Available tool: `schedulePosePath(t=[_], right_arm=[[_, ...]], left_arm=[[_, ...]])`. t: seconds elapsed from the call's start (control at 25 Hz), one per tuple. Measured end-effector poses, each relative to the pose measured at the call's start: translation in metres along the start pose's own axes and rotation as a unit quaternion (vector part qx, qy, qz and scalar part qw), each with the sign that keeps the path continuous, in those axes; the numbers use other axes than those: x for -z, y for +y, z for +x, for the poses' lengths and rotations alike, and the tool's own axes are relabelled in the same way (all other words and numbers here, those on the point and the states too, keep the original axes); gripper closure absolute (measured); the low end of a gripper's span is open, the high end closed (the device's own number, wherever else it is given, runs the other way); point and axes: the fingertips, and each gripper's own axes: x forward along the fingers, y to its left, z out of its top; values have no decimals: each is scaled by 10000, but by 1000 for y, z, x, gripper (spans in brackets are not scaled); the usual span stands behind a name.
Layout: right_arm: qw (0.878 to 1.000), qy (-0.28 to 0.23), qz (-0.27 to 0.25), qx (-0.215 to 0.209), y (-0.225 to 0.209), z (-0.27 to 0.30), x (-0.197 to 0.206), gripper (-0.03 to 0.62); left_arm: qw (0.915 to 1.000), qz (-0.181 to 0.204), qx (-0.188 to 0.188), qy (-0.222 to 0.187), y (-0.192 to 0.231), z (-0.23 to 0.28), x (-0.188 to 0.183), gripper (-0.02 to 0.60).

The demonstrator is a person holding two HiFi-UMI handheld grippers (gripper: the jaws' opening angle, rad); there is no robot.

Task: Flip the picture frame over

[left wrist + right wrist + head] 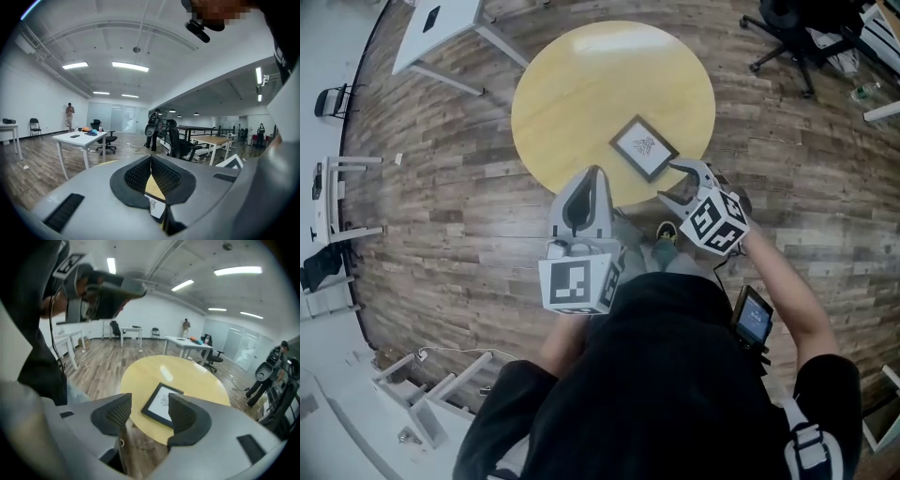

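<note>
A: As we look down on the round yellow counter, where do we find the picture frame?

B: We find it lying flat and face up, its small plant drawing showing. It sits cornerwise near the counter's edge closest to us, toward our right.

A: How do we hold our right claw?

B: We hold it released, the pads apart with nothing between them. It hangs at the counter's near edge, close to the frame's corner but apart from it.

A: And our left claw?

B: We have it clenched, pads meeting at the tips and grasping nothing. It points at the counter's near edge, left of the frame, above the wooden floor.
</note>
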Motion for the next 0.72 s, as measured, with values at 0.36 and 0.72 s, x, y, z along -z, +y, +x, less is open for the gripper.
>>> schedulePosePath(t=[0.36, 0.72], right_arm=[[9600, 1719, -2049, -834, 43, 120, 76, 298], [9367, 2183, -2443, -1235, 43, 129, 91, 289]], left_arm=[[9990, -133, -383, 205, 54, -5, 30, 558], [9977, -205, -558, 323, 69, -15, 46, 558]])
